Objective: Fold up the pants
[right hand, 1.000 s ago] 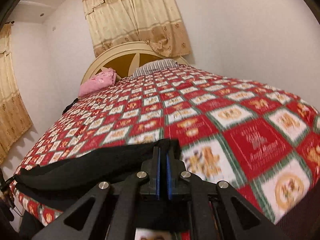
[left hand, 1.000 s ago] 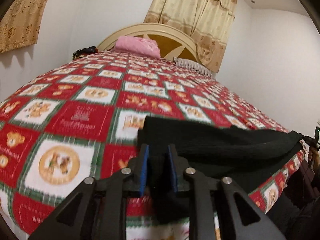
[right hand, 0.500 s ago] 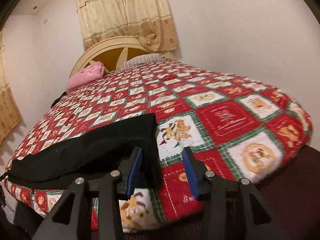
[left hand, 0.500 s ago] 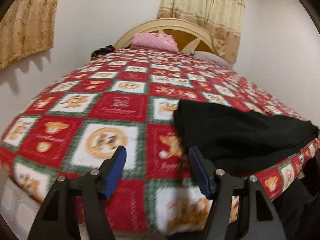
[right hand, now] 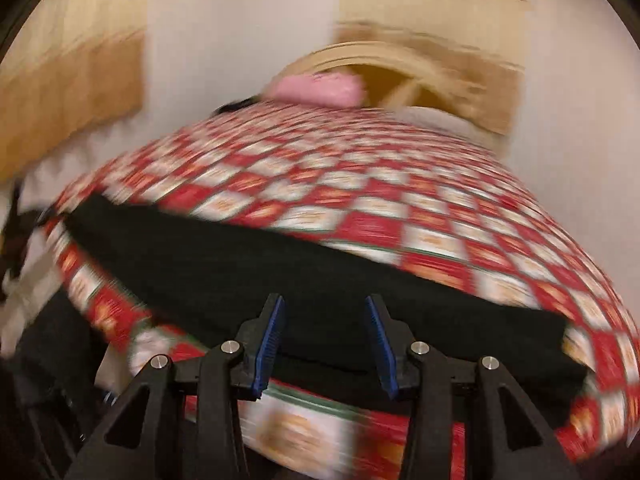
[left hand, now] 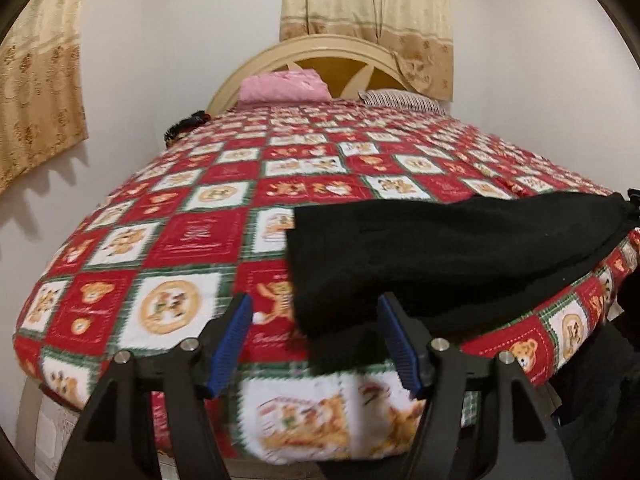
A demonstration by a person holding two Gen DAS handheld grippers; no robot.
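Note:
Black pants (left hand: 440, 260) lie folded in a long strip along the near edge of the bed with the red checked bear quilt (left hand: 192, 240). In the left wrist view my left gripper (left hand: 316, 340) is open at the bed's edge. The pants' left end corner reaches between its blue pads (left hand: 232, 340) without being pinched. The right wrist view is blurred by motion. There the pants (right hand: 240, 264) stretch across the picture. My right gripper (right hand: 324, 340) hangs open just in front of their near edge, and its pads press on nothing.
A pink pillow (left hand: 284, 86) and a striped pillow (left hand: 400, 100) lie at the headboard (left hand: 320, 48). A dark object (left hand: 186, 124) sits at the bed's far left edge. Curtains (left hand: 368, 4) hang behind. Dark clothing (left hand: 600, 380) shows at the lower right.
Both grippers were shut on the pants' ends a second ago; both have let go and opened. The left drew back a little. The right swung fast along the pants towards their middle.

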